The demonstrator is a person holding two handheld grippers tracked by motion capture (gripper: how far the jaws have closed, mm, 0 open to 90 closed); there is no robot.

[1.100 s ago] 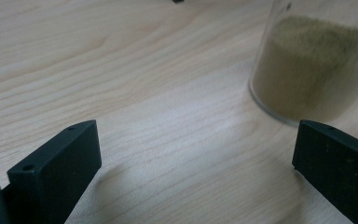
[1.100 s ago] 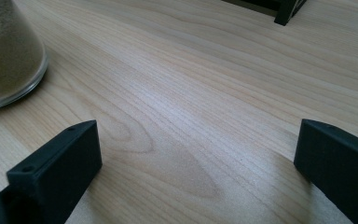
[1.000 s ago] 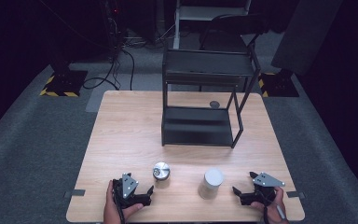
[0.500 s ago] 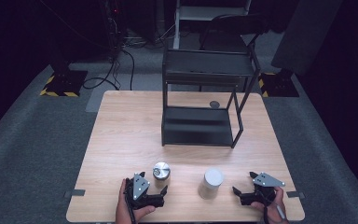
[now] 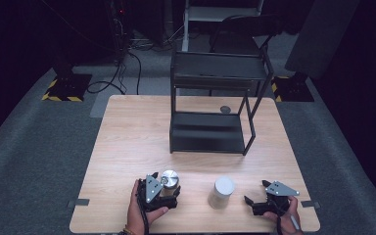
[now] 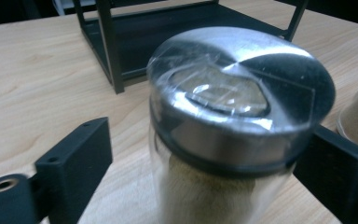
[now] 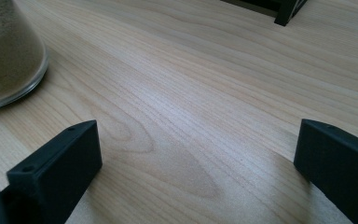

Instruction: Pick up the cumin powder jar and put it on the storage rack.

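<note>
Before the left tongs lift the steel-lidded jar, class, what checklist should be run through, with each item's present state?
1. Round glass jar with brushed steel lid sits between the left tongs: ok.
2. Pads pressing the jar: not ok. The jaws have just been closing, but a gap shows beside the near jaw in the left gripper view.
3. Jar upright on the light wooden table: ok.
4. White-lidded jar stands apart from the steel-lidded one: ok.
5. Right tongs open and off both jars: ok.
6. Lower shelf of the black metal rack free: ok.
</note>
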